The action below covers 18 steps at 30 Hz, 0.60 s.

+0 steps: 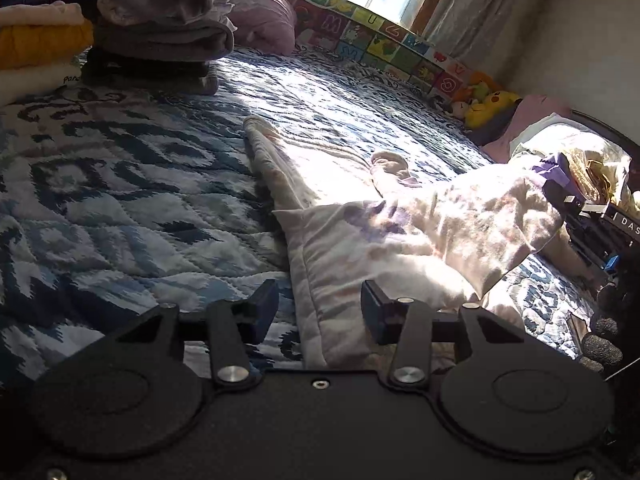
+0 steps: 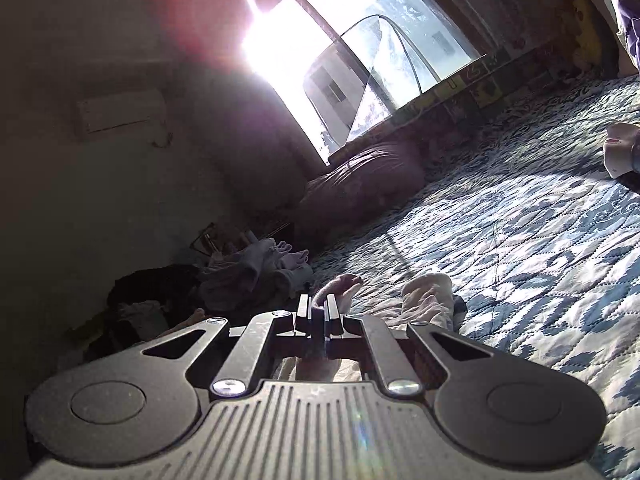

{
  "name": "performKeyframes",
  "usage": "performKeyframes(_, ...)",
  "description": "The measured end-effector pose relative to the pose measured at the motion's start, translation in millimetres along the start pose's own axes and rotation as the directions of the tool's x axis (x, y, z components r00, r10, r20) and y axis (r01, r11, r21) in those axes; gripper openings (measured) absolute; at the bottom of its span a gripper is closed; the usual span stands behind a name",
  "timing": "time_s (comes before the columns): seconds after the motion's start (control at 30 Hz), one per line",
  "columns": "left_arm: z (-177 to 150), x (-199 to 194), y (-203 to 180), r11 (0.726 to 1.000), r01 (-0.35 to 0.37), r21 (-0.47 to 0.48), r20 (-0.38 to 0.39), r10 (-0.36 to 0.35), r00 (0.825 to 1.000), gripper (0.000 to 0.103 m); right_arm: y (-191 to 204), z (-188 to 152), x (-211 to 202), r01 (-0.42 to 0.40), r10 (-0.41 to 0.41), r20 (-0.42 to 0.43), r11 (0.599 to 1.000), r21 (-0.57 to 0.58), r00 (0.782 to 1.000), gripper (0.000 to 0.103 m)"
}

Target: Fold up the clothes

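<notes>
A pale tie-dye garment (image 1: 360,232) lies spread on the blue patterned quilt (image 1: 120,200). My left gripper (image 1: 320,310) is open just above the quilt, and the garment's near hem lies between its blue pads (image 1: 262,308). At the right edge, the right gripper (image 1: 592,224) holds the garment's right side lifted off the bed. In the right wrist view my right gripper (image 2: 318,314) is shut on a bunched fold of the pale garment (image 2: 428,296), with cloth poking out past the fingertips.
Folded clothes (image 1: 160,32) are stacked at the far left, beside a yellow and pink stack (image 1: 40,40). A purple pillow (image 1: 260,12) and an alphabet mat (image 1: 380,40) line the window side. Plush toys (image 1: 484,100) and loose laundry (image 1: 568,160) lie at the right.
</notes>
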<state>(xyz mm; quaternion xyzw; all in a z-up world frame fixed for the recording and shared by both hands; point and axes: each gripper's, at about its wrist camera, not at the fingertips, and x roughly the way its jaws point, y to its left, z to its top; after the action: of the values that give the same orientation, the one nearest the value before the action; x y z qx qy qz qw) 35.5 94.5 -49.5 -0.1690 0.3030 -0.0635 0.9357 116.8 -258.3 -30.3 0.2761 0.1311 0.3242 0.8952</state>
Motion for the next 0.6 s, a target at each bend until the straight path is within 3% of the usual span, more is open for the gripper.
performKeyframes(0.23,-7.9,7.2,-11.7,0.994,0.017,0.106,-0.04,-0.013,0.999,0.043,-15.8,0.0,-8.4,0.051,-0.052,0.013,0.997,0.057,0.999,0.007)
performKeyframes(0.33,-9.5,13.6,-10.8,0.99,0.013,0.138,-0.088,-0.001,0.996,0.043,-25.8,-7.1,-0.5,0.154,-0.151,-0.057,0.986,0.06,0.987,0.007)
performKeyframes(0.43,-3.1,5.8,1.2,0.996,0.016,0.083,-0.059,-0.011,0.998,0.043,-38.6,-19.5,10.1,0.27,-0.259,-0.142,0.961,0.06,0.955,0.007)
performKeyframes(0.53,9.0,-6.3,18.8,1.0,-0.003,-0.014,0.012,0.003,1.0,0.04,-46.3,-23.6,8.1,0.254,-0.238,-0.138,0.96,0.115,0.961,0.007)
performKeyframes(0.6,10.6,-9.0,20.3,0.999,0.006,-0.038,0.035,-0.005,0.999,0.032,-44.8,-22.9,6.4,0.237,-0.223,-0.123,0.965,0.112,0.967,0.007)
